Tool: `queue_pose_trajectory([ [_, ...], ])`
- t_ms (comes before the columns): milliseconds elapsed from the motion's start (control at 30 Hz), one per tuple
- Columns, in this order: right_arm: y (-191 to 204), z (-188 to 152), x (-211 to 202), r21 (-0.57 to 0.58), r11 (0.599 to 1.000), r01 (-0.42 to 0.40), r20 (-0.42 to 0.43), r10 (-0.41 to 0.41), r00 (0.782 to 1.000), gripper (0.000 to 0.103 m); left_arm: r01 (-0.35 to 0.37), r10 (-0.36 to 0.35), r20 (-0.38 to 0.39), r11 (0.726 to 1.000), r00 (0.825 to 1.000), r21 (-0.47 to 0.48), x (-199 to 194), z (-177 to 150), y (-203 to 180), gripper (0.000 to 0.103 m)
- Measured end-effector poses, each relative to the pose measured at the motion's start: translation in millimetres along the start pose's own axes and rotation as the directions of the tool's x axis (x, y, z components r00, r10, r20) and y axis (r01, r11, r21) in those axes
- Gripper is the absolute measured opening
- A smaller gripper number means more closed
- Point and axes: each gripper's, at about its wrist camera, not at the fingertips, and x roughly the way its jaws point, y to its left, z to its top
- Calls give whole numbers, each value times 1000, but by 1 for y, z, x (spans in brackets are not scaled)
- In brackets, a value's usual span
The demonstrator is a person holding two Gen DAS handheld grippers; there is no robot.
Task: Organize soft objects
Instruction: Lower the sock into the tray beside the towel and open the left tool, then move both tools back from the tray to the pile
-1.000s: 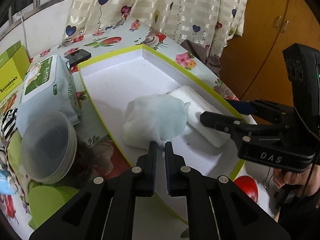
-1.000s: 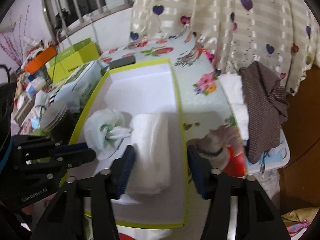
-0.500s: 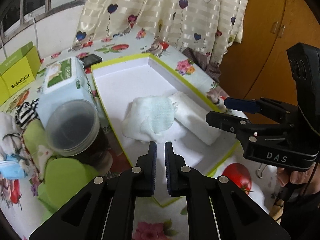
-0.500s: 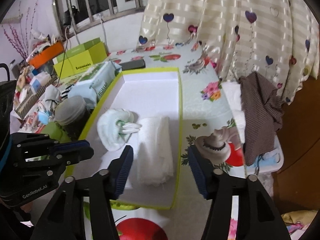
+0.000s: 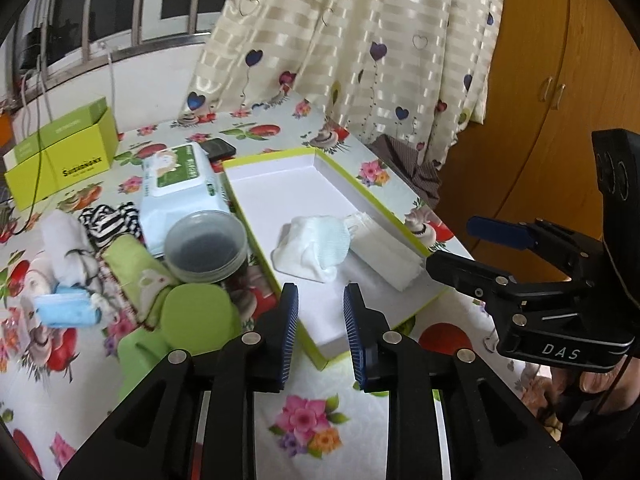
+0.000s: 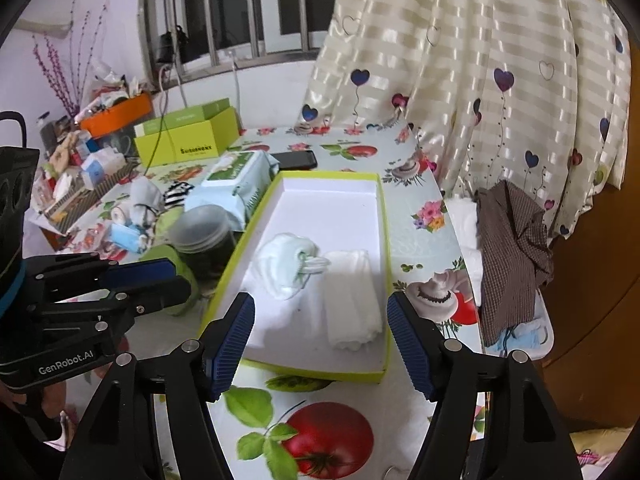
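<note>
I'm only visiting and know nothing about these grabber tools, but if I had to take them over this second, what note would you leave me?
Left gripper: open, holding nothing, above the near end of the box.
Right gripper: wide open, holding nothing, also at the near end.
In the green-rimmed box: a bundled pale-green cloth and a folded white towel, side by side.
Left to do, probably: soft items on the table left of the box, namely a striped cloth, a white bundle and a blue face mask. A brown checked cloth hangs at the table's far-right edge.
</note>
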Motion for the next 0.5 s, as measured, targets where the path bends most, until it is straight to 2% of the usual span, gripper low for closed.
queue_pose_trajectory([
  [500, 48, 5, -15, -78, 995, -61, 34, 63, 997, 70, -44, 46, 94, 999, 995, -26, -50, -16, 19, 25],
])
